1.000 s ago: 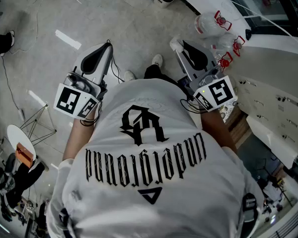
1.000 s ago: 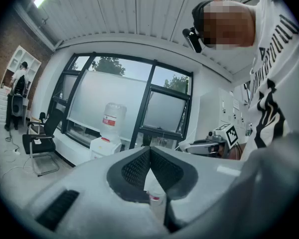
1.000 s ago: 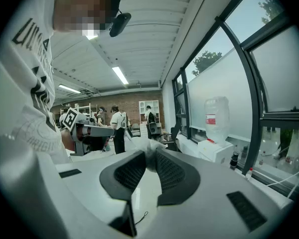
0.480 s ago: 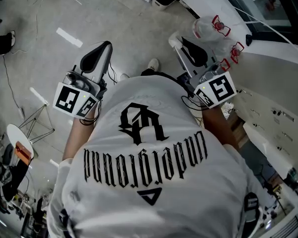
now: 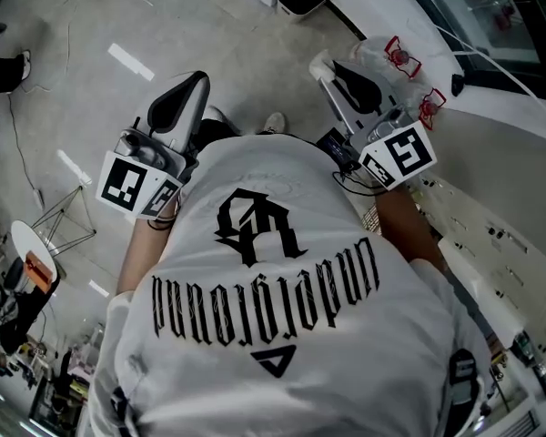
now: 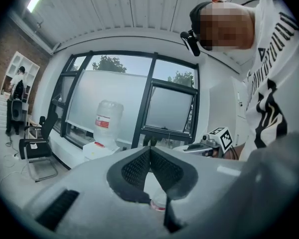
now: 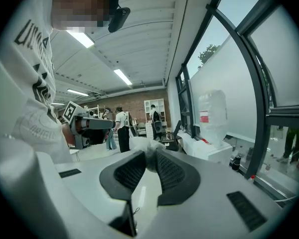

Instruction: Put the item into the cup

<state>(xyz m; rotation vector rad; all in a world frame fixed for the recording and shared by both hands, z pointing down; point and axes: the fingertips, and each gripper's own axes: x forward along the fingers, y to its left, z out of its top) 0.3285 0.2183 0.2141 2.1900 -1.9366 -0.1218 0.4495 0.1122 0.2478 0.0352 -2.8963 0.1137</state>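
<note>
Right of the person's white shirt (image 5: 273,271), the right claw (image 7: 150,154) pinches the crumpled white item (image 7: 142,144) at its tips. Left of the shirt, the left claw (image 6: 149,151) has its tips together, apparently empty. Beyond, no cup shows.

A water jug (image 6: 108,121) is standing by the window (image 6: 120,91), and an office chair (image 6: 36,152) is standing near it.

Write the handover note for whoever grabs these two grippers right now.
Left gripper: jaws together, nothing in them.
Right gripper: shut on a crumpled white item at its tips.
Cup: in none of the views.
Done: the item is picked up.
Left: find the cup, bring the right gripper over it, release the item inside.
</note>
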